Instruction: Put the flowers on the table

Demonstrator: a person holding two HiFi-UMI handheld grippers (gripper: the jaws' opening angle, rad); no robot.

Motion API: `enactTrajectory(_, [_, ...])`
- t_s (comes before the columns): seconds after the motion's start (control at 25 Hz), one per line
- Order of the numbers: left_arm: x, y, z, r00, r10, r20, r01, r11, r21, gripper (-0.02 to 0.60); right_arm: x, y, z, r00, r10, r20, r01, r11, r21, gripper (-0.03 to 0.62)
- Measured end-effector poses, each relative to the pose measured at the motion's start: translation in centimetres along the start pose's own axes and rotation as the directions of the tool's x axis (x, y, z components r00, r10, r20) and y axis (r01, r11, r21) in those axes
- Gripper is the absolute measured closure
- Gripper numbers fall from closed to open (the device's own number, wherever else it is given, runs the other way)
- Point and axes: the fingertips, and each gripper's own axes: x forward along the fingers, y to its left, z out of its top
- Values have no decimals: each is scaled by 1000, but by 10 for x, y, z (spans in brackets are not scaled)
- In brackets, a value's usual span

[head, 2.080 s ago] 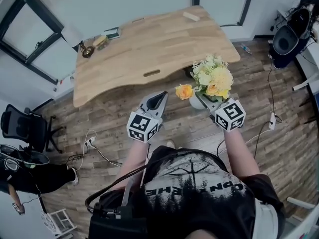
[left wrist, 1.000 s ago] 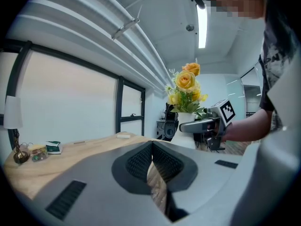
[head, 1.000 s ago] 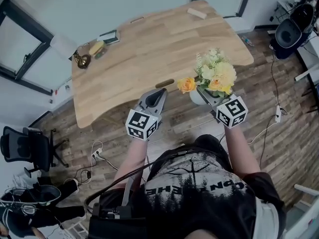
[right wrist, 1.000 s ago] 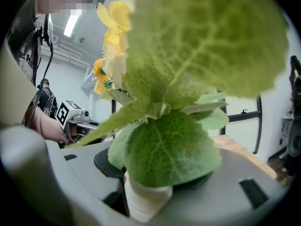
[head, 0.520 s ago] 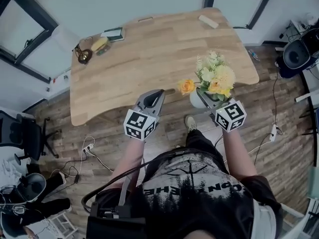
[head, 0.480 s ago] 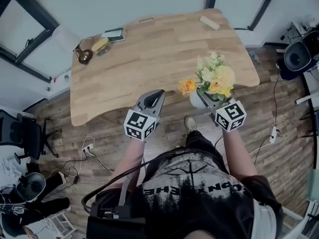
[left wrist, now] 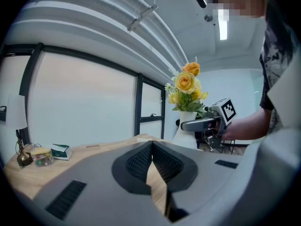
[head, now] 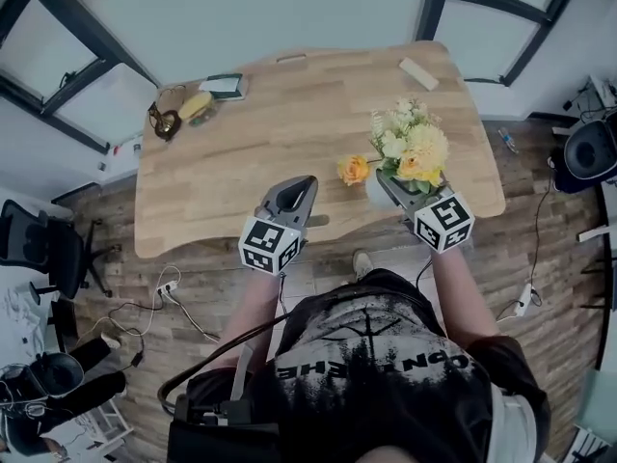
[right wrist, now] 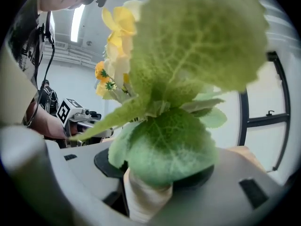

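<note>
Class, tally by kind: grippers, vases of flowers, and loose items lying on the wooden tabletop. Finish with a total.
Grippers: 2 (left gripper, right gripper)
Vase of flowers: 1
Loose items: 4 (green-and-white box, yellow-topped jar, brass object, pale block)
Total: 7

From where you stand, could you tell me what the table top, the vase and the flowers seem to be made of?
The table top: light wood, matte, visible grain and plank seams. The vase: white, smooth, probably ceramic, though plastic is possible. The flowers: likely artificial; the leaves look fuzzy, like fabric.
</note>
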Motion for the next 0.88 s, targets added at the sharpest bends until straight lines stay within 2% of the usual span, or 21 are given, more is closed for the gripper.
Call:
enactTrajectory(0.4, [71, 25, 13, 997, 82, -9, -82, 997, -14, 568, 43, -77, 1, 997, 82, 0, -82, 997, 7, 341])
enactTrajectory(0.68, [87, 45, 2, 989, 148, -30, -149, 988, -41, 568, 75, -98, -7, 989, 145, -4, -145, 989, 5, 342])
enactTrajectory(0.88, [94, 59, -8, 986, 154, -56, -157, 986, -60, 568, 94, -103, -13, 987, 161, -10, -161, 987, 14, 341])
